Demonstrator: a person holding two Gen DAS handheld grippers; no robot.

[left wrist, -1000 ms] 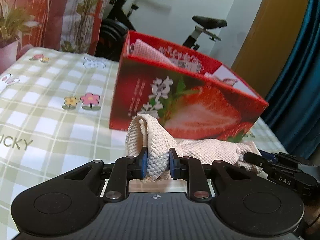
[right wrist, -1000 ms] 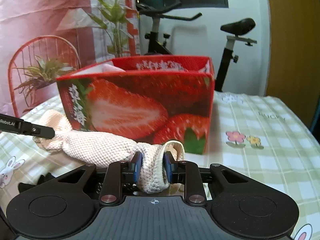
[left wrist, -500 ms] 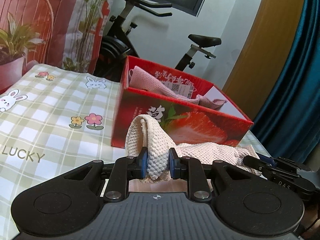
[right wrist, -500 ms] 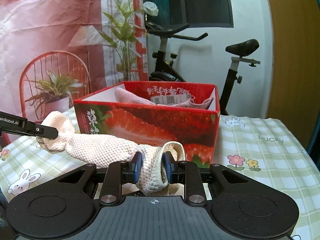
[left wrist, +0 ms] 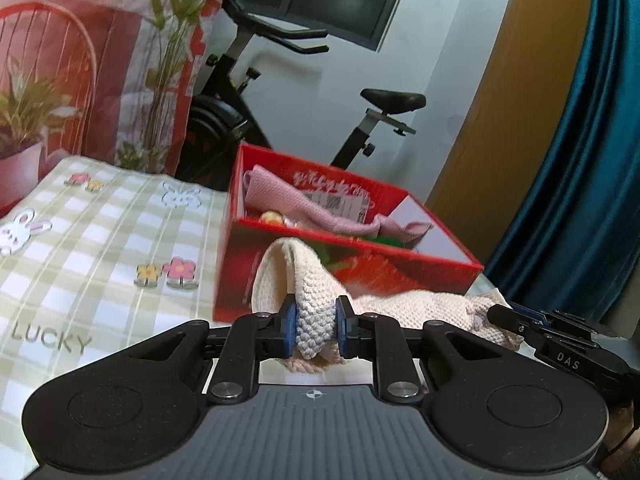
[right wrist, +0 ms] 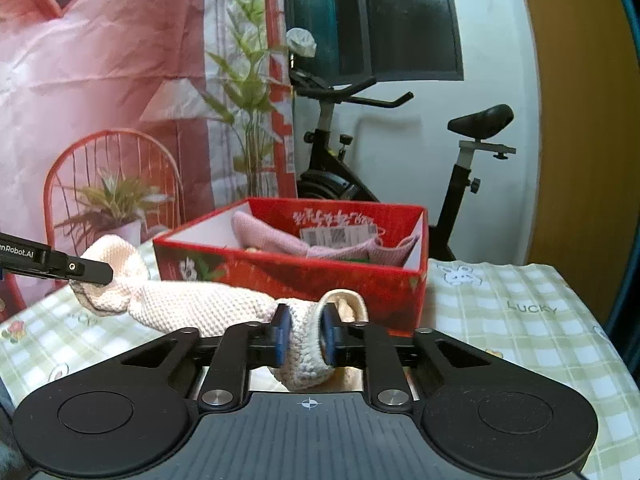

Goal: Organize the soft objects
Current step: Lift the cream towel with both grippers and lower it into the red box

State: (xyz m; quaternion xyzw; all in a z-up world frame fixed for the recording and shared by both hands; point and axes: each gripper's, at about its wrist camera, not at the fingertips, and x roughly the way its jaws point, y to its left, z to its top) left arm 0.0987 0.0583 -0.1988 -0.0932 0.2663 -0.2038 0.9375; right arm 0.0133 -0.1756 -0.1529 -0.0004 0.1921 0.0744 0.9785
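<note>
Our left gripper [left wrist: 316, 330] and right gripper [right wrist: 303, 339], whose jaws have just been tightening, each pinch one end of the cream knitted cloth [right wrist: 208, 308], slung before the red box [right wrist: 296, 276]. It looks light and floppy; end grips suit it.

Your right gripper [right wrist: 303, 334] is pinching one end of the cream knitted cloth [right wrist: 200, 306], its jaws having just closed further; your left gripper [right wrist: 90, 274] is gripping the other end, before the red strawberry box [right wrist: 288, 276].
</note>
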